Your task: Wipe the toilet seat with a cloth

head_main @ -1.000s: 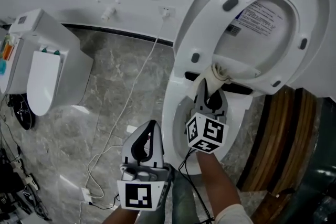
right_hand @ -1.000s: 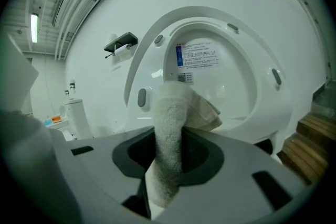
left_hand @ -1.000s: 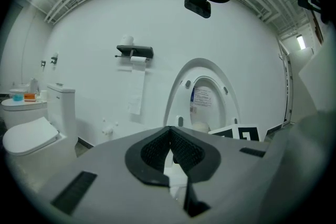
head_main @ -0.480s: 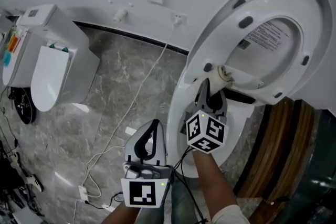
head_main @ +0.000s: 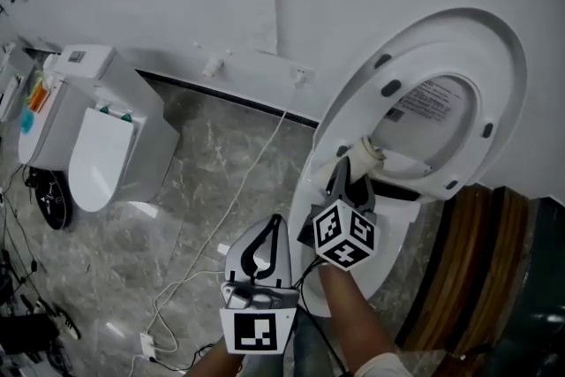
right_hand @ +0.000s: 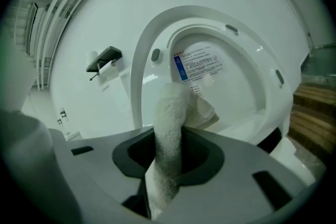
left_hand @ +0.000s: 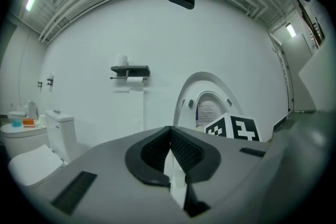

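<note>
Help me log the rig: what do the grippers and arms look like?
Left gripper and right gripper: grey shells, black textured pads, each with a white cube of black square markers. Thin dark cable below them. Pale right sleeve.

**Camera setup, quick rundown**

Head cam looks steeply down from above the left gripper [head_main: 274, 223] and right gripper [head_main: 350, 168]. Each gripper cam rides just behind its own jaws, facing the white wall [left_hand: 157, 34] — the right one close up to the raised toilet seat [right_hand: 143, 66], the left one further back. All three share that seat.
</note>
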Demonstrator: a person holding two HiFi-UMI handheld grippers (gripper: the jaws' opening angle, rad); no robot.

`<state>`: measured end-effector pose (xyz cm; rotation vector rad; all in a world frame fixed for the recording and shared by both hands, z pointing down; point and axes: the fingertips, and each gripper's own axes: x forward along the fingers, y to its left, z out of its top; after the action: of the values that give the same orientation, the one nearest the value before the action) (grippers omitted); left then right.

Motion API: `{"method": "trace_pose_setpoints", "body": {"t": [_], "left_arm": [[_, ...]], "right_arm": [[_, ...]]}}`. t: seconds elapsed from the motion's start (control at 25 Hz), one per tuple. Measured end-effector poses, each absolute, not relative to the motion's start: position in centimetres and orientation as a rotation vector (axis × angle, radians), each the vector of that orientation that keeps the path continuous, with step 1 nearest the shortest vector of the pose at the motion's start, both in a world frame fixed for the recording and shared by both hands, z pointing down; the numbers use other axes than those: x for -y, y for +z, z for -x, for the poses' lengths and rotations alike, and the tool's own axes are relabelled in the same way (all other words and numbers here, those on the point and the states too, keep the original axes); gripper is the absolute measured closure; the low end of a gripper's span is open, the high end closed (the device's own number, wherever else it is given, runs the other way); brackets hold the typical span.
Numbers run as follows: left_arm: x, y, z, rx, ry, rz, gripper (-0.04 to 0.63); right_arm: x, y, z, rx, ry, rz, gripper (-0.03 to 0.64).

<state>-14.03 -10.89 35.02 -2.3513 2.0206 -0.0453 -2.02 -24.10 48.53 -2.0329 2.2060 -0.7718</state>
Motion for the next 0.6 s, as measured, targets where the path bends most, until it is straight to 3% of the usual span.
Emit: {"method": "trace_pose_setpoints", "body": {"t": [0.6], "left_arm": [[11.1, 33.2, 13.0, -2.042, -0.134, 2.404, 0.584]], "right_arm": [[25.9, 45.3, 1.6, -2.065, -0.912, 2.042, 0.517]]}}
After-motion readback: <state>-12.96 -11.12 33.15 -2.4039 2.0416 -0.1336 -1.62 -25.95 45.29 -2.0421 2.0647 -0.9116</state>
